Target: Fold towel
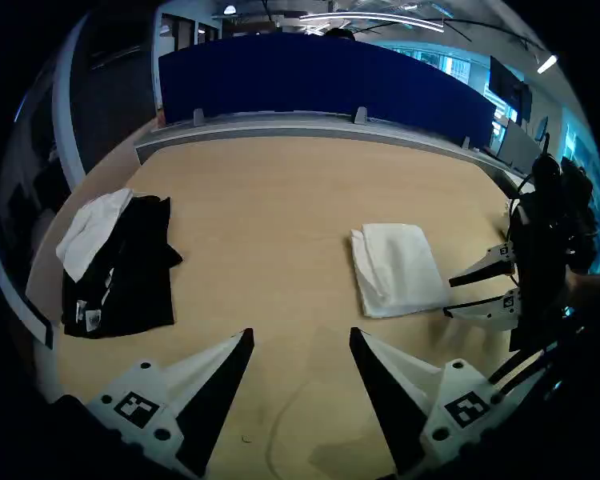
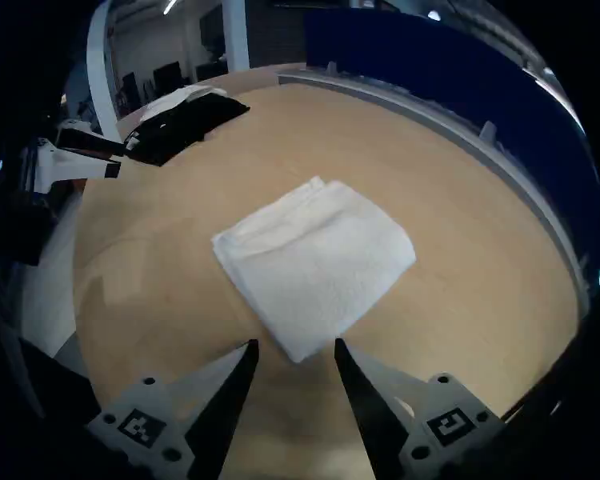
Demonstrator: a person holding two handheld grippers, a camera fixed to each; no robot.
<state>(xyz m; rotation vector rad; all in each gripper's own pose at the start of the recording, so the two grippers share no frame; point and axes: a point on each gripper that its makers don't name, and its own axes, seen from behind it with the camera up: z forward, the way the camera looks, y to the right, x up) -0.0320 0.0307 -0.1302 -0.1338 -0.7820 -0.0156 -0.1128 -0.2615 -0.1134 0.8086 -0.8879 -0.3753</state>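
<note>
Folded towel (image 2: pixel 316 260) lies flat on the table (image 1: pixel 260 208), right gripper (image 2: pixel 296 346) with jaws spread at its near corner, left gripper (image 1: pixel 300 336) wide open too, hovering nearby.

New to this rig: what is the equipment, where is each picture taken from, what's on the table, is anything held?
No robot: a person holds a two-finger gripper in each hand, each carrying a fisheye camera looking along its fingers. The left gripper view shows the left gripper, open and empty, low in the picture. The right gripper view shows the right gripper, also open, pointing at a corner of the folded white towel. The wooden table also bears a pile of black and white cloth, apart from the towel. Nothing is held.
</note>
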